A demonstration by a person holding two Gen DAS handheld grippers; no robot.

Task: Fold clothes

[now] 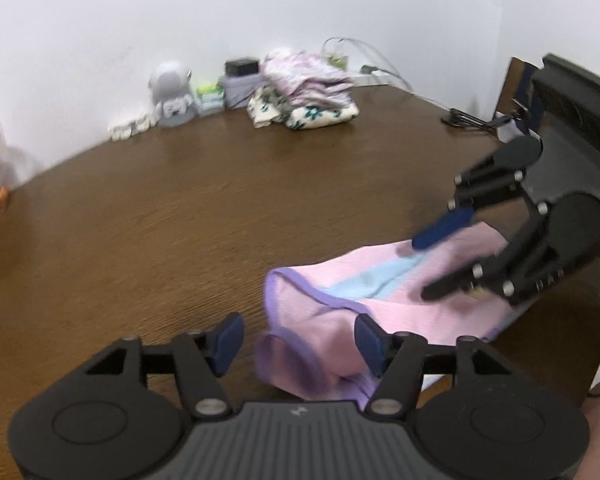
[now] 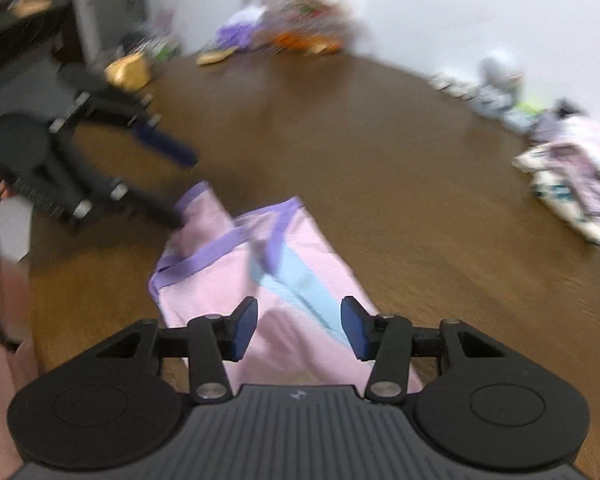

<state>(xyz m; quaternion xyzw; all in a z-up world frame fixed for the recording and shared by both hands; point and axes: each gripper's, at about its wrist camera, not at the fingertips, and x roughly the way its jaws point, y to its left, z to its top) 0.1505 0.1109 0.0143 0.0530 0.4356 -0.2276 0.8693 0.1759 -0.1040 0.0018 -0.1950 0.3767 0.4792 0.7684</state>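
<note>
Pink garment (image 1: 384,300) with purple trim is lying rumpled on the brown surface (image 1: 180,216). Left gripper (image 1: 296,344) is hovering at its near edge, fingers spread, gripping nothing. Right gripper (image 2: 298,330) is hovering over the garment, fingers likewise apart.

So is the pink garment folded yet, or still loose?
Still loose: the pink garment lies rumpled on the wooden table, purple trim twisted and one end bunched, no clean fold edges.
</note>
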